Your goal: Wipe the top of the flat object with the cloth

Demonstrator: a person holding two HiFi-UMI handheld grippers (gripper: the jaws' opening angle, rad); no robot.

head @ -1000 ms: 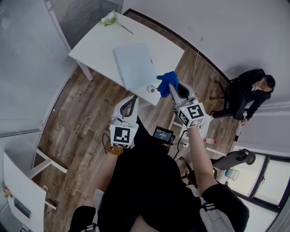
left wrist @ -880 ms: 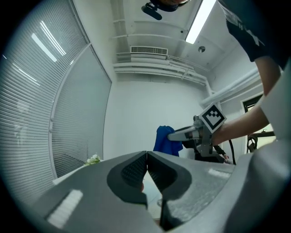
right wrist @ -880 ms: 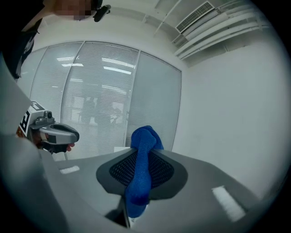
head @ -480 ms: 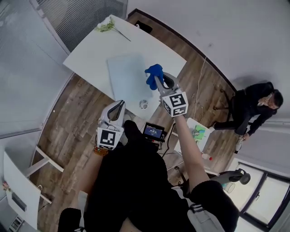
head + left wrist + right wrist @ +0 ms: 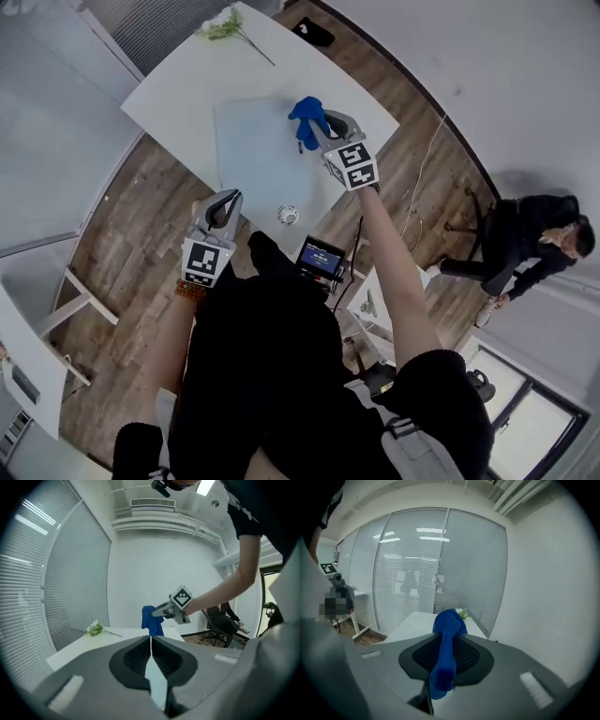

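"So, where is the blue cloth [image 5: 305, 114] at this moment?"

"Pinched in the right gripper [image 5: 319, 129]. That gripper's own view shows both jaws clamped on it, with the cloth [image 5: 446, 653] running up between them and bunching past the tips of the right gripper [image 5: 443, 637]."

"And the flat object?"

"A pale slab, the flat object [image 5: 255, 155], lies flat on the white table [image 5: 183, 80]. From the head view the cloth hangs over its far right corner. Whether it touches the surface, I cannot tell."

"What about the other hand?"

"The left gripper [image 5: 229, 199] sits by the near edge of the table, well apart from the cloth. Its jaws are pressed together with nothing between them; its own view shows only a thin seam where they meet at the left gripper [image 5: 151, 639]. Beyond that seam you can see the cloth [image 5: 151, 620] dangling from the right gripper [image 5: 161, 612]."

"Anything else on the table?"

"A flower sprig [image 5: 225, 26] lies at the far end, and it shows in both gripper views too [image 5: 95, 628] [image 5: 461, 613]. A small round object [image 5: 288, 215] sits near the near edge, just beside the slab."

"And around the table?"

"A wooden floor [image 5: 141, 234], a small lit screen device [image 5: 321, 258] below the near edge, and a person [image 5: 534, 244] seated off to the right."
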